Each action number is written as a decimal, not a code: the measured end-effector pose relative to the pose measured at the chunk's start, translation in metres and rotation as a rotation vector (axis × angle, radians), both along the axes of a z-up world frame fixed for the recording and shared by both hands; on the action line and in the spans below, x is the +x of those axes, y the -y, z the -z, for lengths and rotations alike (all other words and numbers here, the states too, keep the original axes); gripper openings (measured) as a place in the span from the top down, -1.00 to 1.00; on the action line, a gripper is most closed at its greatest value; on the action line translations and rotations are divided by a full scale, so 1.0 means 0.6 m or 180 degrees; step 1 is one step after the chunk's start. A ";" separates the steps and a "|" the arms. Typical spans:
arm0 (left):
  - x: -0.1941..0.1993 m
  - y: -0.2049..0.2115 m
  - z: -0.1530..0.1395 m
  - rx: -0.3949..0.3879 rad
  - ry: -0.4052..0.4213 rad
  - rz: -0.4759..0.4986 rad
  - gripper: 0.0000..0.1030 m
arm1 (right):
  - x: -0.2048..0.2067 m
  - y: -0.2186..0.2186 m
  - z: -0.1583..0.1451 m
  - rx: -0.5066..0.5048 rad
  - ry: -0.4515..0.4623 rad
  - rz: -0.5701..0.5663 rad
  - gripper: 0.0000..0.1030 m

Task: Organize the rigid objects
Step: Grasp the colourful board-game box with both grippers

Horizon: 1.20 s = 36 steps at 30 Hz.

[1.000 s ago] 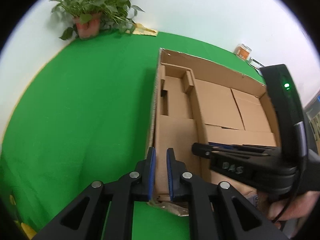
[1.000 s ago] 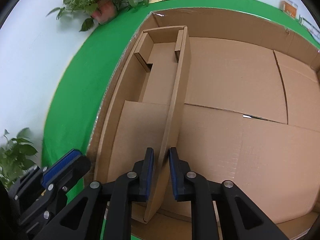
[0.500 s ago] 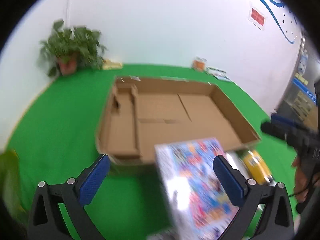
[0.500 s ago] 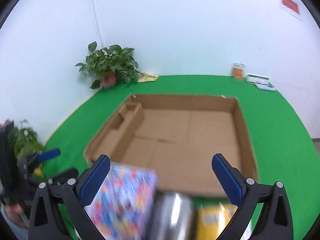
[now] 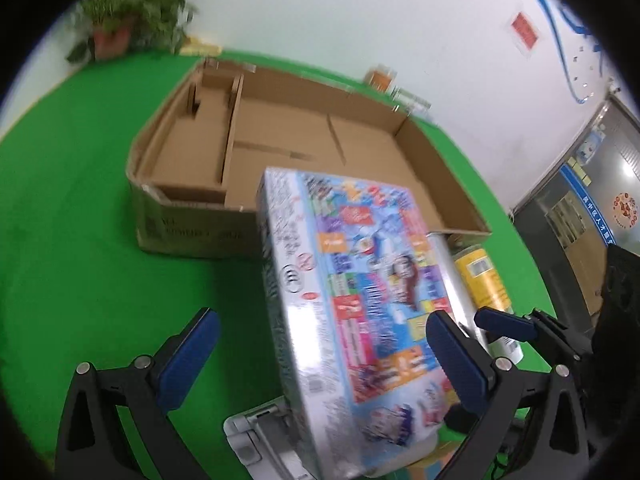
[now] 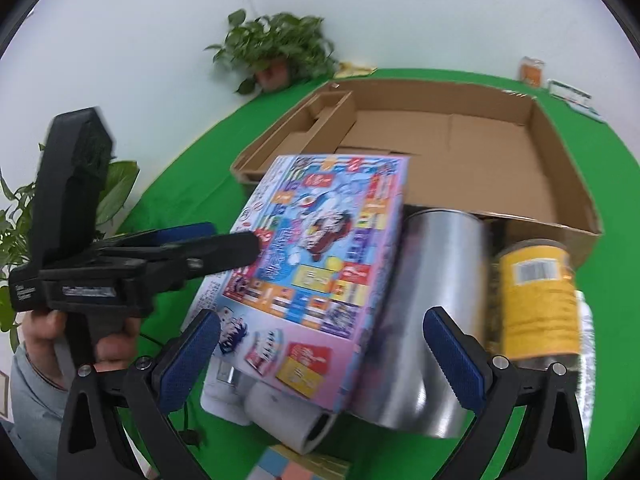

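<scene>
A colourful printed box [image 5: 360,300] [image 6: 320,264] lies on top of a pile in front of the empty cardboard tray [image 5: 192,128] [image 6: 540,168]. Beside it lie a silver can [image 6: 432,320] and a yellow-labelled jar [image 5: 484,276] [image 6: 536,296]. White items [image 6: 272,412] show under the box. My left gripper [image 5: 324,364] is open, its fingers either side of the box, above it. My right gripper [image 6: 324,360] is open over the box and silver can. The left gripper also shows in the right wrist view [image 6: 208,248], at the box's left edge.
Green cloth [image 5: 72,240] covers the table. The tray has a narrow divided section [image 5: 208,112] along its left side. A potted plant [image 5: 120,28] [image 6: 276,52] stands at the back by the wall, another plant [image 6: 16,224] at the left. Small orange and white items [image 6: 532,72] sit at the back.
Both grippers let go of the tray's cardboard walls, opened wide and pulled back. They now hover lower and closer over the pile of objects in front of the tray.
</scene>
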<state>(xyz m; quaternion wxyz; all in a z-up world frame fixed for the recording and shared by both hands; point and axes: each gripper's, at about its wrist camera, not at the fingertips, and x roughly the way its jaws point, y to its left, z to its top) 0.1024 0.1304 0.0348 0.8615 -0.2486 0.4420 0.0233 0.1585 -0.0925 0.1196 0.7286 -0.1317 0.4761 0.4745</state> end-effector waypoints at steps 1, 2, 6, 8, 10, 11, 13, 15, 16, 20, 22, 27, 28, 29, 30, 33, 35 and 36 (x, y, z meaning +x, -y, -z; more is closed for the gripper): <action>0.004 -0.007 0.007 -0.0055 -0.0024 -0.0010 -0.99 | -0.001 -0.016 0.007 -0.0070 0.0018 0.0003 -0.98; 0.006 -0.013 0.013 -0.0097 -0.0060 -0.0022 -0.97 | -0.002 -0.026 0.011 -0.0119 0.0026 -0.0005 -0.98; 0.019 -0.020 0.029 -0.0349 -0.0115 0.0114 -0.97 | -0.005 -0.063 0.027 -0.0191 -0.0029 -0.0066 -0.99; 0.025 -0.021 0.037 -0.0400 -0.0164 0.0170 -0.96 | 0.000 -0.074 0.036 -0.0224 -0.0062 0.0003 -0.99; 0.029 -0.024 0.047 -0.0621 -0.0197 0.0229 -0.83 | 0.006 -0.080 0.040 -0.0222 -0.0123 0.0079 -0.99; 0.024 -0.026 0.053 -0.0750 -0.0188 0.0252 -0.60 | 0.007 -0.082 0.041 -0.0213 -0.0133 0.0106 -0.99; 0.019 -0.023 0.053 -0.0887 -0.0168 0.0271 -0.53 | 0.012 -0.083 0.043 -0.0198 -0.0153 0.0149 -0.99; 0.012 -0.018 0.048 -0.0810 -0.0145 0.0257 -0.50 | 0.013 -0.083 0.046 -0.0186 -0.0199 0.0156 -0.99; 0.007 -0.015 0.045 -0.0788 -0.0140 0.0236 -0.49 | 0.015 -0.085 0.047 -0.0188 -0.0213 0.0155 -0.99; -0.014 -0.007 0.033 -0.0661 -0.0107 0.0133 -0.39 | 0.012 -0.082 0.050 -0.0149 -0.0287 0.0134 -0.98; -0.022 -0.011 0.017 -0.0628 -0.0030 0.0090 -0.34 | 0.007 -0.075 0.044 -0.0062 -0.0283 0.0141 -0.98; -0.045 0.015 -0.033 -0.0289 0.0165 0.0105 -0.33 | -0.015 -0.053 0.014 0.0116 -0.0045 0.0165 -0.98; -0.048 0.022 -0.045 -0.0199 0.0210 0.0124 -0.33 | -0.015 -0.052 0.016 0.0145 -0.0030 0.0161 -0.98; -0.049 0.029 -0.053 -0.0150 0.0250 0.0136 -0.33 | -0.014 -0.050 0.016 0.0190 -0.0011 0.0167 -0.98; -0.050 0.037 -0.068 -0.0102 0.0316 0.0146 -0.33 | -0.015 -0.047 0.015 0.0237 0.0027 0.0181 -0.98; -0.052 0.048 -0.099 -0.0065 0.0495 0.0160 -0.33 | -0.017 -0.043 0.008 0.0351 0.0222 0.0244 -0.97; -0.052 0.055 -0.113 -0.0032 0.0605 0.0184 -0.33 | -0.015 -0.044 0.005 0.0424 0.0352 0.0283 -0.96; -0.047 0.059 -0.118 -0.0017 0.0637 0.0189 -0.33 | -0.013 -0.047 0.008 0.0439 0.0396 0.0298 -0.96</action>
